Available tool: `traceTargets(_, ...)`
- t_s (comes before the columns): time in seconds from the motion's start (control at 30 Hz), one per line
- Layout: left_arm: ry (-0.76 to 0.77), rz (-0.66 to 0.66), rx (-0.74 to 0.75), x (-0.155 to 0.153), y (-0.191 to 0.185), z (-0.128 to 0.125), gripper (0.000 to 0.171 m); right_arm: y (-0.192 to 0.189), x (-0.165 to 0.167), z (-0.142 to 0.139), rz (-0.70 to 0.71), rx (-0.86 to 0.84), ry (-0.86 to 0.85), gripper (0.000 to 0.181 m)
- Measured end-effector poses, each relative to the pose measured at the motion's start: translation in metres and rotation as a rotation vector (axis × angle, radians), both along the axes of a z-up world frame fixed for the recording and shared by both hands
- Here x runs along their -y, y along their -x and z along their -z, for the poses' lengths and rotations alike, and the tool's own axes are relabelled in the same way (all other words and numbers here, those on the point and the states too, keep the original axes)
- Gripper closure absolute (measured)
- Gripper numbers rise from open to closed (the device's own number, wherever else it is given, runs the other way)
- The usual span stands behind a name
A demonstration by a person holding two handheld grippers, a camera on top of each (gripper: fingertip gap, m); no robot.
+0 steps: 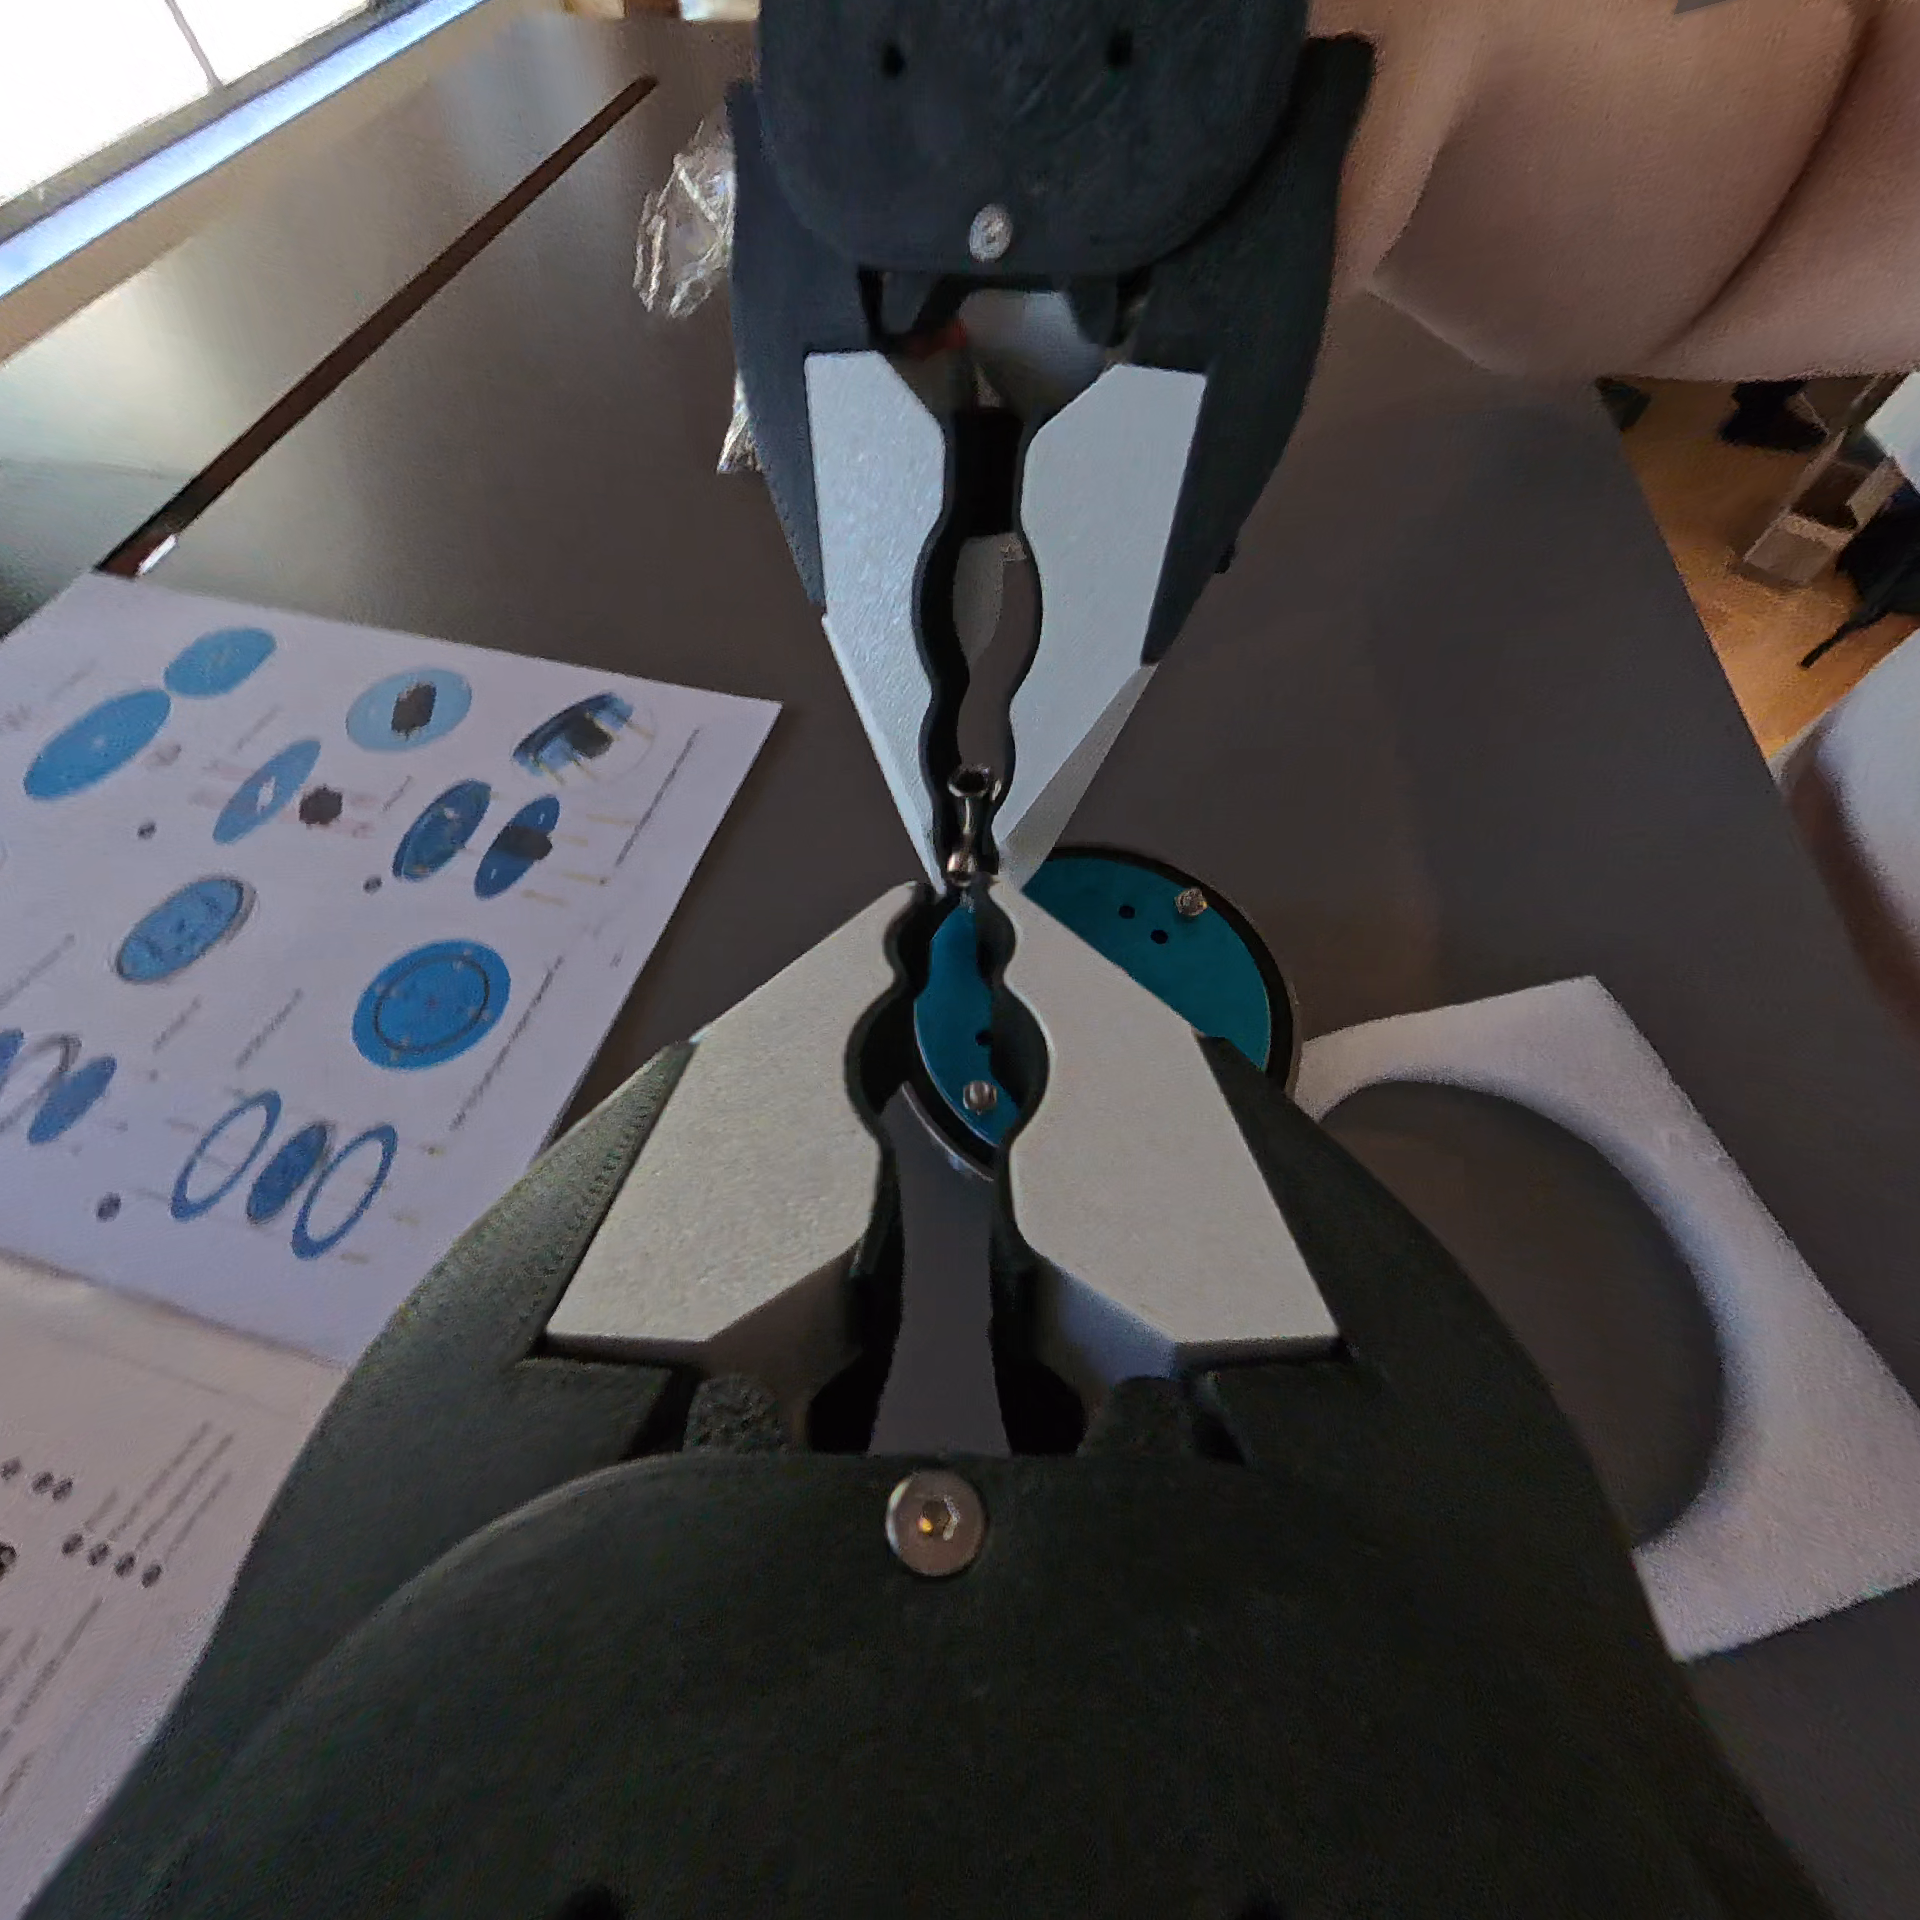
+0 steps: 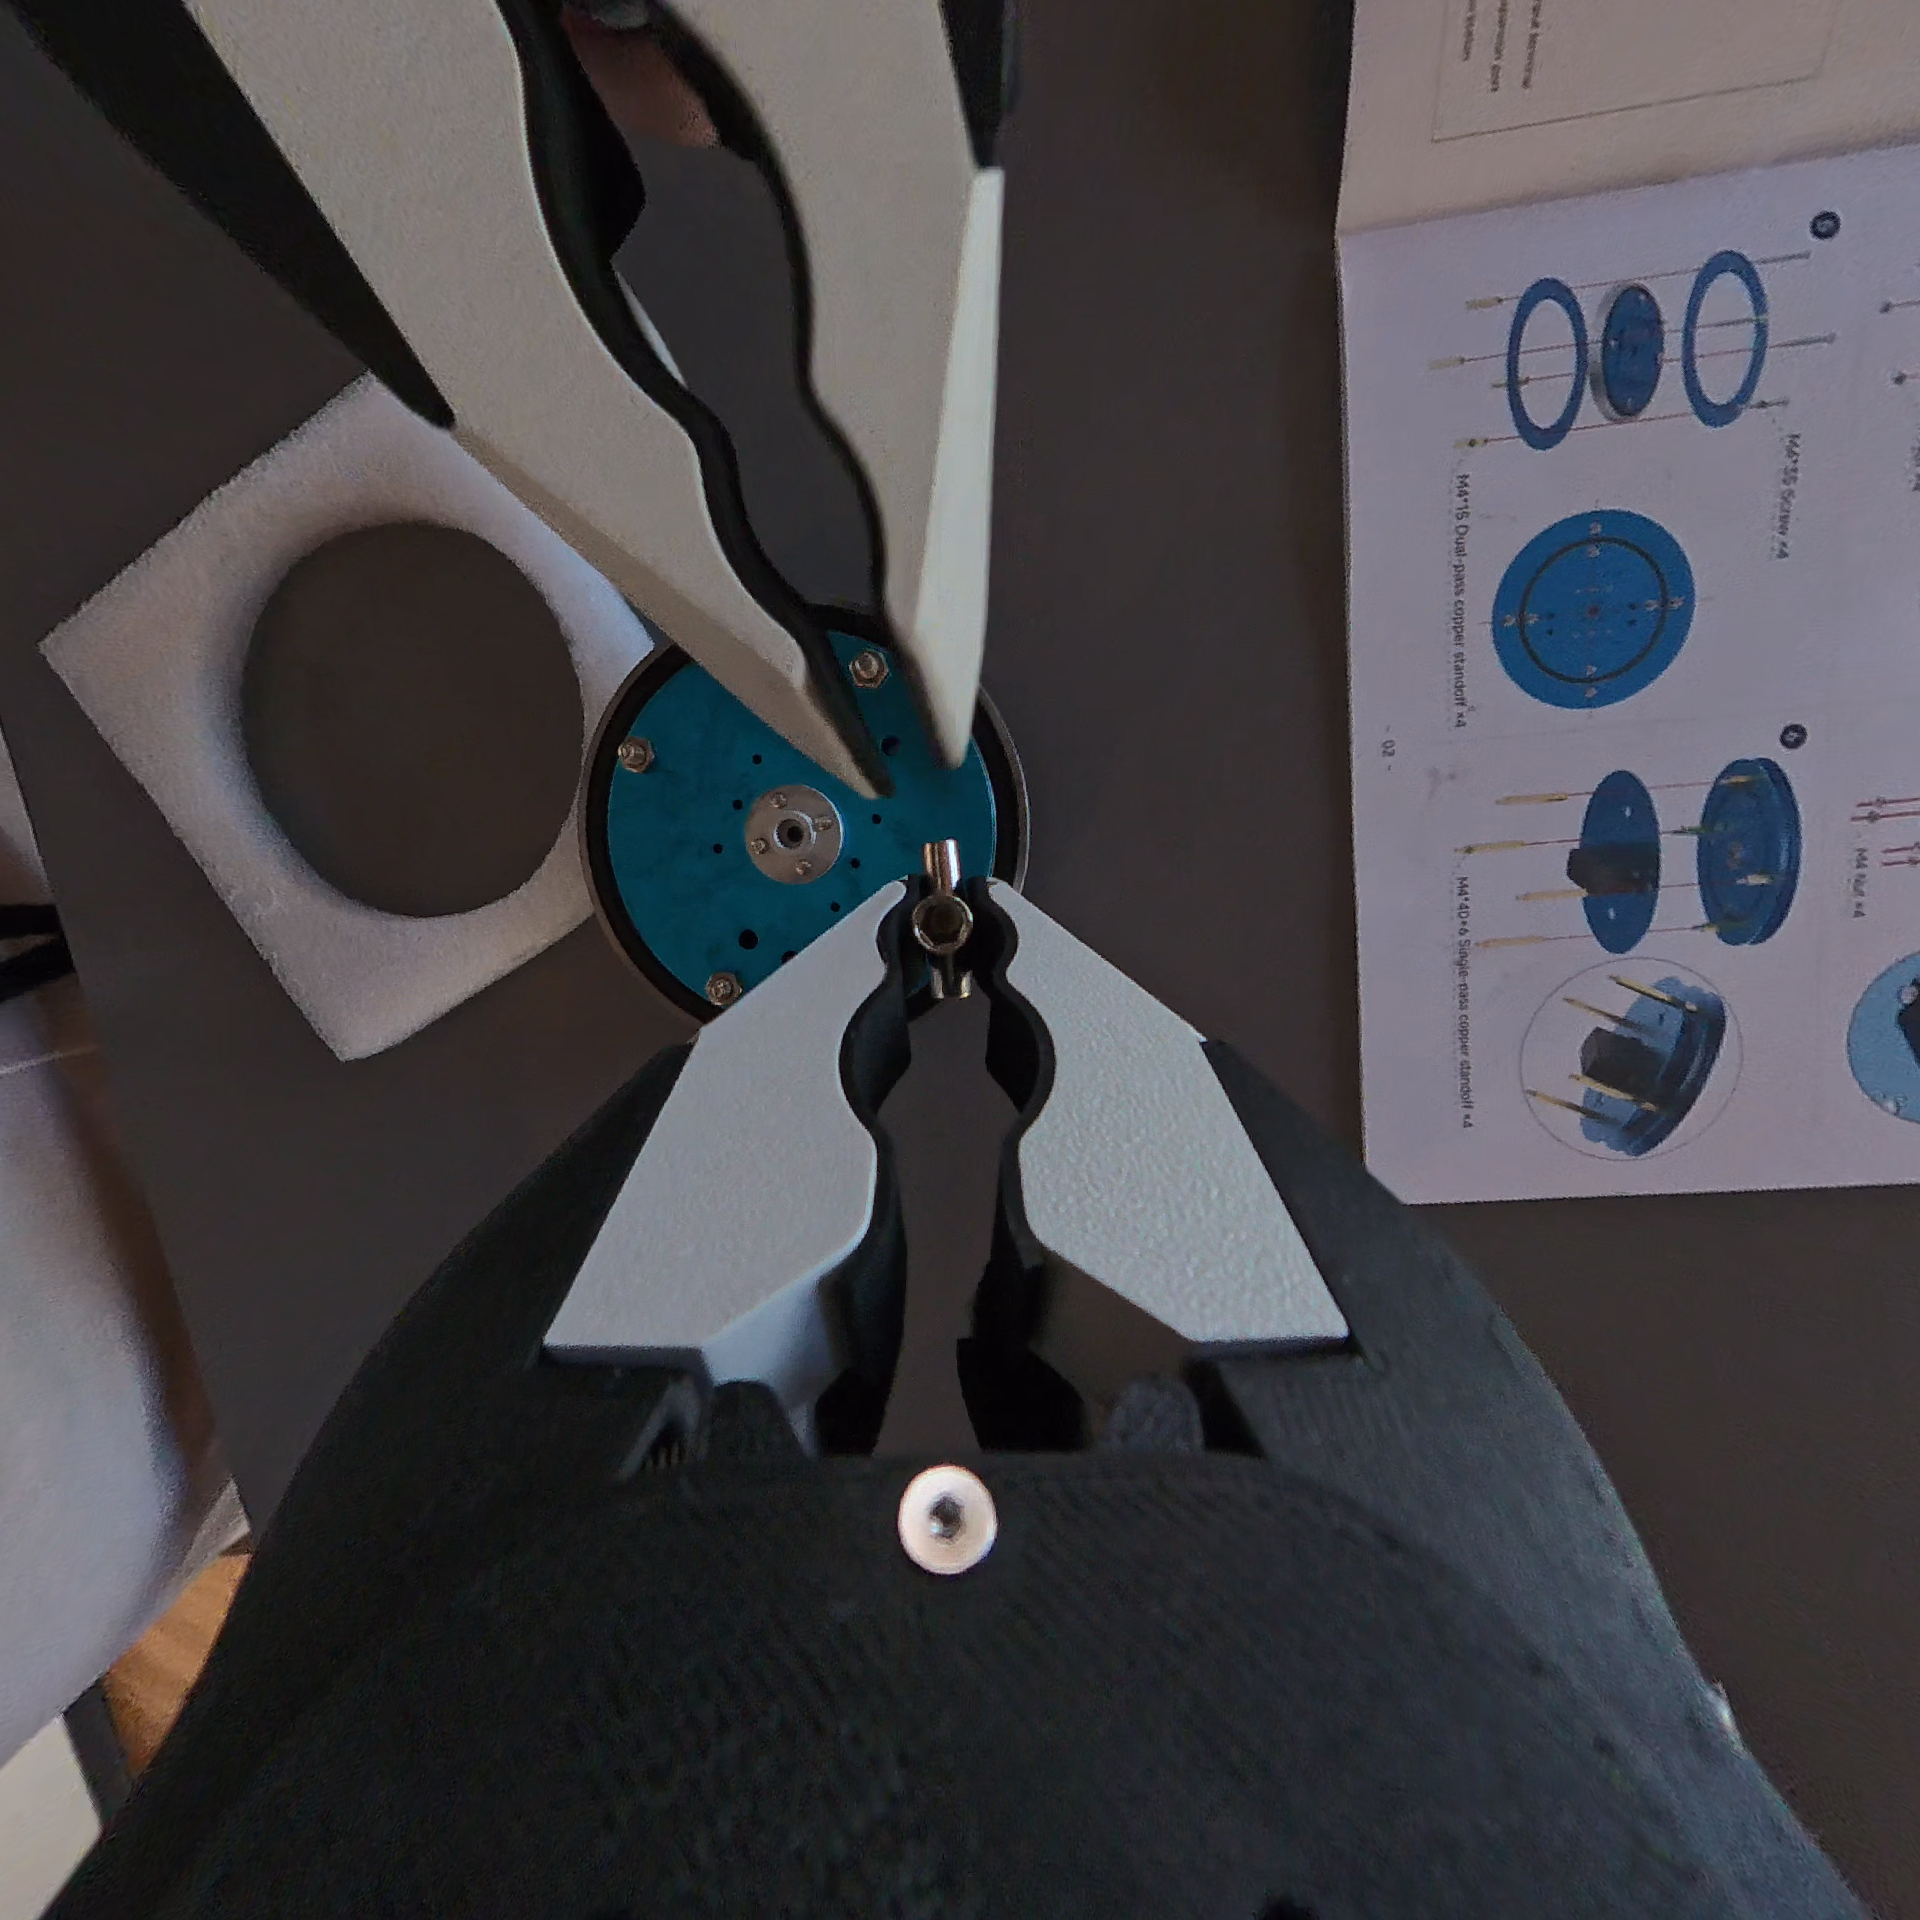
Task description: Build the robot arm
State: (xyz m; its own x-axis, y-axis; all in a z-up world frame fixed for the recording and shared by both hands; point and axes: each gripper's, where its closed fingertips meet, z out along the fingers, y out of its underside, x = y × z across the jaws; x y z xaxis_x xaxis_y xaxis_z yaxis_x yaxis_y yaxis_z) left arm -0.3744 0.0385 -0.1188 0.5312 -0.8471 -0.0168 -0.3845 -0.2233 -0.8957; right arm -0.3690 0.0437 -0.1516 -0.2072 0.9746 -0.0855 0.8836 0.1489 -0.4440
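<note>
Dark table (image 2: 1143,416) at centre frame: we are gripping a socket wrench (image 2: 940,914) in the right gripper (image 2: 940,896), upright over the blue disc (image 2: 707,831); left gripper (image 2: 914,784) jaws nearly closed, empty, tips on disc.

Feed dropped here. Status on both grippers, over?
Right gripper shut on small metal standoff. Left gripper fingertips over blue disc, grip unclear. Foam block alongside.

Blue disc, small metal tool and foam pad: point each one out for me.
Blue disc (image 2: 696,862), right wrist view, on its bare blue face.
Small metal tool (image 2: 940,920), right wrist view, on its hollow head between the fingertips.
Foam pad (image 2: 187,665), right wrist view, on its white rim.
</note>
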Motion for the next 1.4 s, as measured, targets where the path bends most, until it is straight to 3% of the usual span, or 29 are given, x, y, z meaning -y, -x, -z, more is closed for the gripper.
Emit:
traceTargets(0.17, -0.031, 0.038, -0.084, -0.008, -0.009, 0.006, 0.166, 0.000, 0.000, 0.001, -0.001, -0.010, 0.000, 0.174)
traceTargets(0.57, -0.012, 0.095, -0.054, -0.006, -0.014, 0.009, 0.166, -0.002, -0.001, 0.002, -0.035, 0.008, -0.035, 0.173)
traceTargets(0.67, -0.037, 0.103, -0.066, -0.005, -0.014, 0.009, 0.166, -0.006, -0.010, -0.001, -0.174, 0.023, -0.169, 0.157)
traceTargets(0.73, -0.044, 0.101, -0.066, -0.005, -0.014, 0.010, 0.166, -0.007, -0.015, -0.008, -0.366, -0.010, -0.346, 0.149)
traceTargets(0.8, -0.045, 0.110, -0.059, -0.004, -0.015, 0.010, 0.166, -0.005, -0.018, -0.017, -0.597, -0.089, -0.587, 0.153)
traceTargets(0.87, -0.049, 0.112, -0.055, -0.004, -0.014, 0.010, 0.166, -0.004, -0.019, -0.023, -0.737, -0.104, -0.754, 0.155)
traceTargets(1.07, -0.056, 0.125, -0.031, -0.006, -0.014, 0.010, 0.166, -0.003, -0.011, -0.027, -0.978, -0.029, -1.038, 0.147)
traceTargets(1.2, -0.069, 0.142, -0.019, -0.006, -0.015, 0.010, 0.166, 0.005, -0.013, -0.032, -1.211, -0.070, -1.388, 0.140)
traceTargets(1.4, -0.072, 0.158, -0.006, -0.006, -0.015, 0.011, 0.166, 0.003, -0.009, -0.015, -1.430, -0.113, -1.518, 0.151)
